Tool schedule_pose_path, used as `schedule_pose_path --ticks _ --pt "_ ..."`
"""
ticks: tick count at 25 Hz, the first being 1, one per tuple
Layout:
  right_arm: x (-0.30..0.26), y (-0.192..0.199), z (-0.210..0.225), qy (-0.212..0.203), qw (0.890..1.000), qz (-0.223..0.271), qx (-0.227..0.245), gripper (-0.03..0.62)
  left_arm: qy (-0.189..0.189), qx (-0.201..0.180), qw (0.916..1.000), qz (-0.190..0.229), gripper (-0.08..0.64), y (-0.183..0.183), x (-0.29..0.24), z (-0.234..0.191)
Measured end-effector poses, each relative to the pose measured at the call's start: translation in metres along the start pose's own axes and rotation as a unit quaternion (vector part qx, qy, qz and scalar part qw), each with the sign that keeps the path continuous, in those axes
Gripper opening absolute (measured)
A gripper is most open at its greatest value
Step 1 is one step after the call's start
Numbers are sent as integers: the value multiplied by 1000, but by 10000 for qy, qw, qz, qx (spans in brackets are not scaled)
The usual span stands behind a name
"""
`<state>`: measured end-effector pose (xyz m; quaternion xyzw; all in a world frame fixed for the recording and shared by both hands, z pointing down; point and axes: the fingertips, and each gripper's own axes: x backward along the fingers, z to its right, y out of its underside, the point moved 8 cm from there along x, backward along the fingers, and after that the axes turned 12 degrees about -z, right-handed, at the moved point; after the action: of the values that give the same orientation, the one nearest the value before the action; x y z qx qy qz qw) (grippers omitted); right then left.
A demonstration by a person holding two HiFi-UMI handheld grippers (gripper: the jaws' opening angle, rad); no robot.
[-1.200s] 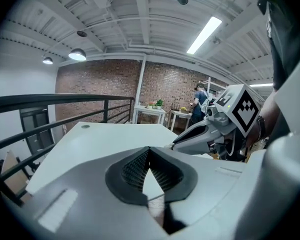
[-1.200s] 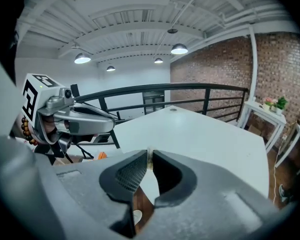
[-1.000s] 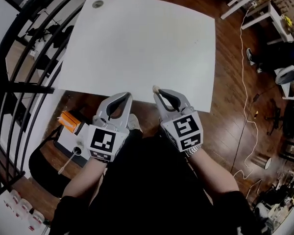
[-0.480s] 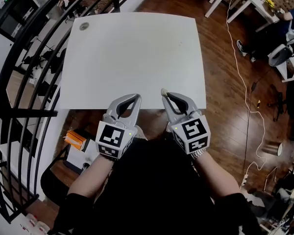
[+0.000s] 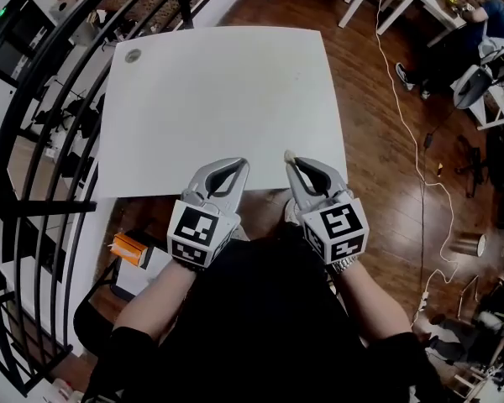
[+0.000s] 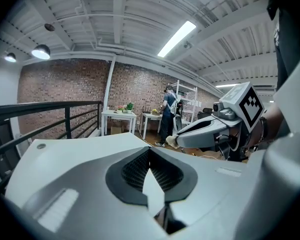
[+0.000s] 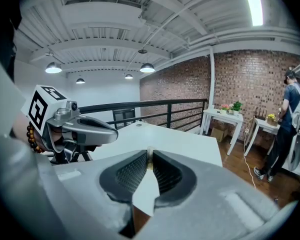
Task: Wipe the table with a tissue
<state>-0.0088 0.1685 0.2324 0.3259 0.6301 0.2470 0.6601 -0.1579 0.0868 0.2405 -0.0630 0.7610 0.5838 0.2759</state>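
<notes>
The white table [image 5: 218,99] lies in front of me, and both grippers hover at its near edge. My right gripper [image 5: 290,158] is shut on a small beige wad of tissue [image 5: 289,154] that pokes out at its tip. From the left gripper view the same tissue [image 6: 171,142] shows at the right gripper's tip. In the right gripper view the jaws [image 7: 150,156] press together on a pale scrap. My left gripper [image 5: 241,164] is shut with nothing in it, its jaws closed [image 6: 150,153], about a hand's width left of the right one.
A small round disc [image 5: 133,55] lies at the table's far left corner. A black railing [image 5: 42,133] curves along the left. An orange box [image 5: 128,248] sits on the wooden floor below. A white cable [image 5: 407,99] trails at the right, near a seated person [image 5: 487,15].
The head view has swung, so the table now sits squarer and nearer. Both grippers stayed shut at the near edge, the right one still holding the tissue.
</notes>
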Motion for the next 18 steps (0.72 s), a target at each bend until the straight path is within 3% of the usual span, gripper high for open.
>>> schedule_pose_path --ticks 4,18 --pt "-4 1 10 33 10000 15 -42 28 88 78 9999 -17 11 2 -7 -2" --pt "-28 -5 54 -287 9995 57 66 28 -206 196 9996 -88 11 -16 -52 -6"
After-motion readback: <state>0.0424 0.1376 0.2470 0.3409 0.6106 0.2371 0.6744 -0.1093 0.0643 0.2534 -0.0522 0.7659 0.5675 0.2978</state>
